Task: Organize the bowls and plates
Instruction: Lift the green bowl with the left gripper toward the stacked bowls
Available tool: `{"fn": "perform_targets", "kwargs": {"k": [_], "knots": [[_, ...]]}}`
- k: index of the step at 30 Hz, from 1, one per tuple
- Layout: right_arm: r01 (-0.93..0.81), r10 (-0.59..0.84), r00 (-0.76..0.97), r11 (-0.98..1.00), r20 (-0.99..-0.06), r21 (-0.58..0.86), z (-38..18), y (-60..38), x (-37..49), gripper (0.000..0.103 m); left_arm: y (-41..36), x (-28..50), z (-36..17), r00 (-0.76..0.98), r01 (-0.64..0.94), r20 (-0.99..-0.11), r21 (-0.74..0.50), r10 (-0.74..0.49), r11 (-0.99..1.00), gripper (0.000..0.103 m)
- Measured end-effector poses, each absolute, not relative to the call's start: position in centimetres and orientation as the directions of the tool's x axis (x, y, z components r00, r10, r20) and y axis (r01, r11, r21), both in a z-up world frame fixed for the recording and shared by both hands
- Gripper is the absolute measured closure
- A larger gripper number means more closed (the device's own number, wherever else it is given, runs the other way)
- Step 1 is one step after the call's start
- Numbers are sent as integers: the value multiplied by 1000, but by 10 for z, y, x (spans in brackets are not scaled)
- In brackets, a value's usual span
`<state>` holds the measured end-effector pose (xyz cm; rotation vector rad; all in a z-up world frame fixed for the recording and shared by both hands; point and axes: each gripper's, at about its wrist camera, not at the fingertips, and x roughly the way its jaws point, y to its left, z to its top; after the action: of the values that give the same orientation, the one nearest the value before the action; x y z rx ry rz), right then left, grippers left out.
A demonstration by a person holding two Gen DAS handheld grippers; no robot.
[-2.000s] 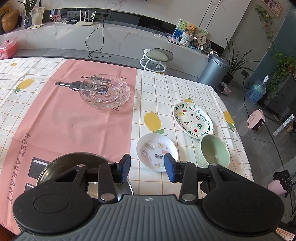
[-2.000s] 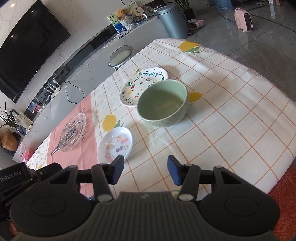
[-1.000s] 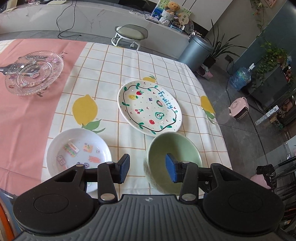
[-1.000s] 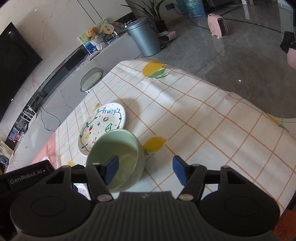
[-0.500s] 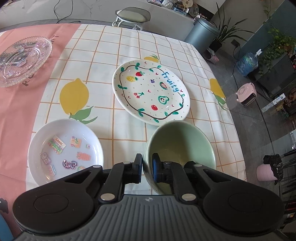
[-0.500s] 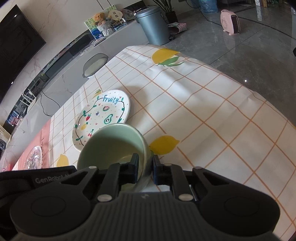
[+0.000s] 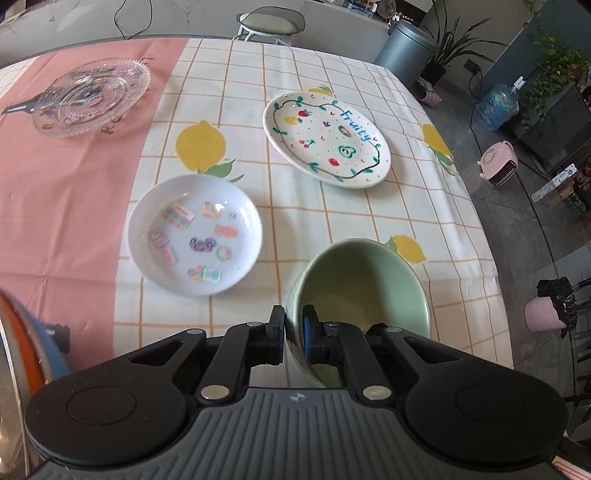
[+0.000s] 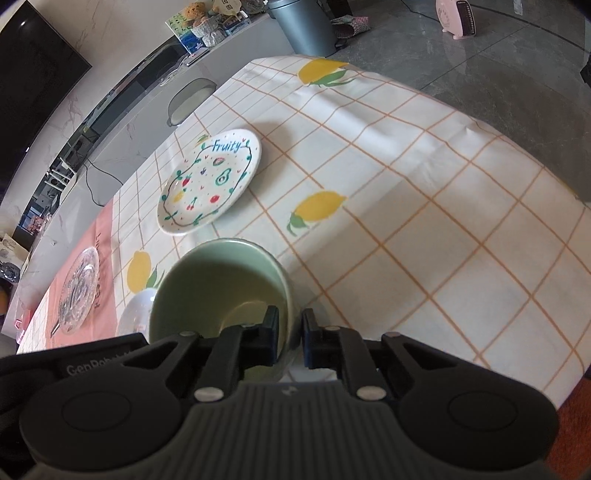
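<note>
A green bowl (image 7: 364, 284) is held above the table by both grippers. My left gripper (image 7: 293, 334) is shut on its left rim. My right gripper (image 8: 290, 338) is shut on the bowl's (image 8: 218, 288) right rim. A white bowl with stickers (image 7: 195, 234) sits on the cloth left of the green bowl; it also peeks out in the right wrist view (image 8: 135, 312). A white "Fruity" plate (image 7: 327, 142) lies farther back, also in the right wrist view (image 8: 208, 181). A clear glass plate (image 7: 90, 96) rests on the pink cloth at far left.
The table carries a checked lemon-print cloth (image 7: 369, 218) with a pink part (image 7: 55, 184). An orange and metal object (image 7: 16, 365) is at the near left edge. The table's right edge drops to a grey floor (image 8: 498, 74). A stool (image 7: 271, 22) and bin (image 7: 404, 46) stand beyond the table.
Both grippers closed on the green bowl's rim and it has lifted off the cloth and tilted. The left view has pulled back and leftward, showing more of the sticker bowl and glass plate.
</note>
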<state>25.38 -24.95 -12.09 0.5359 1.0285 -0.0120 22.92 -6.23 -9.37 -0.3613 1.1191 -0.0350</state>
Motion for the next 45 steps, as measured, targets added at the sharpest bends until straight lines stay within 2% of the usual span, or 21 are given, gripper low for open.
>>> {"fn": "perform_targets", "kwargs": {"k": [7,14,16,18,25,27,30,38,45], "knots": [[260,276,483,861,-831,437,-121,-247,208,93,-57,189,-92,418,-151,-884,-295,-210,943,92],[244,283,492,863,-823,442,-117,-248,198,92,-55,181,-95,440,-159,-875,-296,-201,942,92],[239,271,507,868,-818,436,-114,-249,198,87,-57,182,-92,452,-147,-872,-282,-189,948,87],[234,255,520,875,-815,423,-110,-250,199,87,-59,183,-93,453,-139,-870,-285,-195,948,86],[241,256,505,875,-825,419,-118,-252,200,82,-60,184,-102,434,-146,-884,-259,-173,955,87],[238,262,505,873,-822,425,-119,-251,200,84,-59,184,-102,440,-142,-881,-261,-175,955,92],[221,272,510,875,-816,430,-118,-247,200,94,-63,184,-100,442,-122,-881,-246,-169,962,94],[232,260,497,880,-828,415,-114,-242,196,95,-60,178,-85,474,-101,-865,-242,-167,965,94],[196,266,555,879,-788,435,-85,-236,188,95,-52,167,-52,534,-101,-828,-262,-169,960,94]]}}
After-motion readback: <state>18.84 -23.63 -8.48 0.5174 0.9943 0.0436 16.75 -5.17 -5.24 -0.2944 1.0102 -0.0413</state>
